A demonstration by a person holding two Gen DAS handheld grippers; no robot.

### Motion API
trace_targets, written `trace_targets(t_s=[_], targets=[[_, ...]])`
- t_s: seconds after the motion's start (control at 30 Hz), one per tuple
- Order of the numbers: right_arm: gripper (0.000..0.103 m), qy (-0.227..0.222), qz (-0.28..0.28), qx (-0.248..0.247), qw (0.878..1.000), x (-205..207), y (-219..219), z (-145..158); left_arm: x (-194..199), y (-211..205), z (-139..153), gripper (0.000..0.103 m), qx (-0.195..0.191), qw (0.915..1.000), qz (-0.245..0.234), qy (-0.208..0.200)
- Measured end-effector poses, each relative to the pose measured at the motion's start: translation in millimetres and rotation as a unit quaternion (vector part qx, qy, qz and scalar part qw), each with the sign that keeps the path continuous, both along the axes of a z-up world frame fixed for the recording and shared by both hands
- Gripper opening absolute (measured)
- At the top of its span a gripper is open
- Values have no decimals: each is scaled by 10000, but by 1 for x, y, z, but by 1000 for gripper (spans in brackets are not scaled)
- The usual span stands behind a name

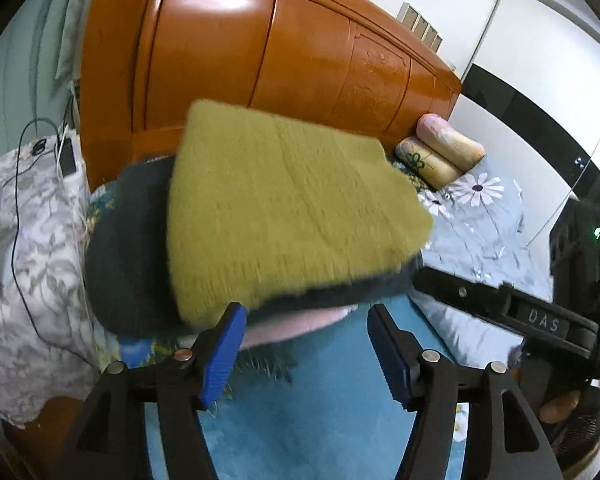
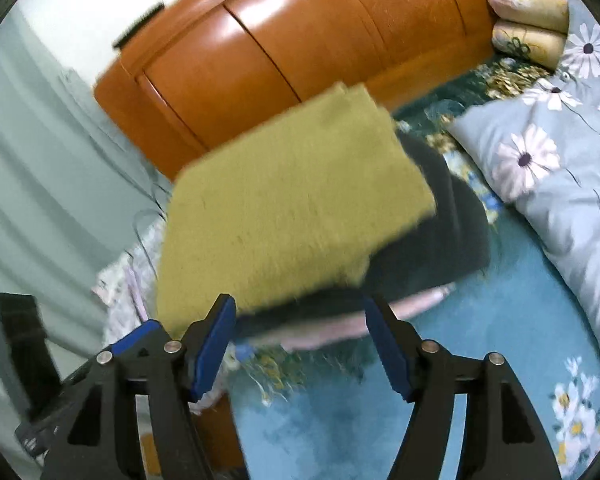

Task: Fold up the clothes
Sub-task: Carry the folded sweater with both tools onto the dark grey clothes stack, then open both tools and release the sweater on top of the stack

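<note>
Item: stack of folded clothes on the bed (image 1: pixel 332 392), near the wooden headboard (image 1: pixel 260 48).

Top layer: olive-green knit garment (image 1: pixel 284 216), folded to a rough rectangle, lying flat across the stack. Beneath it: a dark folded garment (image 1: pixel 132 248), wider than the green one and showing on its left and near edges. Lowest visible: a pink garment (image 1: pixel 296 326), only its near edge showing. The stack sits on the teal floral bedspread; a grey floral quilt (image 2: pixel 540 168) lies just beside it to the right, two rolled pillows (image 1: pixel 440 152) near the headboard.

Left tongs (image 1: pixel 306 344): released, blue pads spread wide, nothing between them, hovering just before the stack's near edge. One blue pad overlaps the green garment's corner in the left wrist view; contact cannot be told.

Right tongs (image 2: pixel 300 344): released likewise, empty, at the same near edge.

Step in hand, as judged: the green garment looks folded and placed on the pile, both tongs free of it. Both views are blurred.

Next move, as judged: either square up the green layer on the dark one, or fetch another unfolded garment; none is visible here.
</note>
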State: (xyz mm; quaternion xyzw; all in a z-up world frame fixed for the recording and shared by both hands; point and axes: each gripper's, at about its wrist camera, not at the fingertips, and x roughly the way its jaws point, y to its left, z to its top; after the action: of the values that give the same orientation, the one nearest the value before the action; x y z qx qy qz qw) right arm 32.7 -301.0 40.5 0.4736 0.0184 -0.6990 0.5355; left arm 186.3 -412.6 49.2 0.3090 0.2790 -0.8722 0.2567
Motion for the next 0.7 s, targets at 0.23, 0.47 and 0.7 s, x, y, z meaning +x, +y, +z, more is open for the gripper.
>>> trace_targets(t_s=[0.23, 0.47, 0.7], targets=[[103, 550, 7, -20, 9985, 23, 12, 3, 15, 16, -15, 92, 155, 9995, 282, -4], [103, 665, -280, -71, 9974, 33, 26, -7, 17, 36, -20, 103, -173, 9990, 313, -273], [103, 864, -501, 135, 9949, 38, 44, -29, 30, 37, -41, 103, 194, 9975, 597, -337]])
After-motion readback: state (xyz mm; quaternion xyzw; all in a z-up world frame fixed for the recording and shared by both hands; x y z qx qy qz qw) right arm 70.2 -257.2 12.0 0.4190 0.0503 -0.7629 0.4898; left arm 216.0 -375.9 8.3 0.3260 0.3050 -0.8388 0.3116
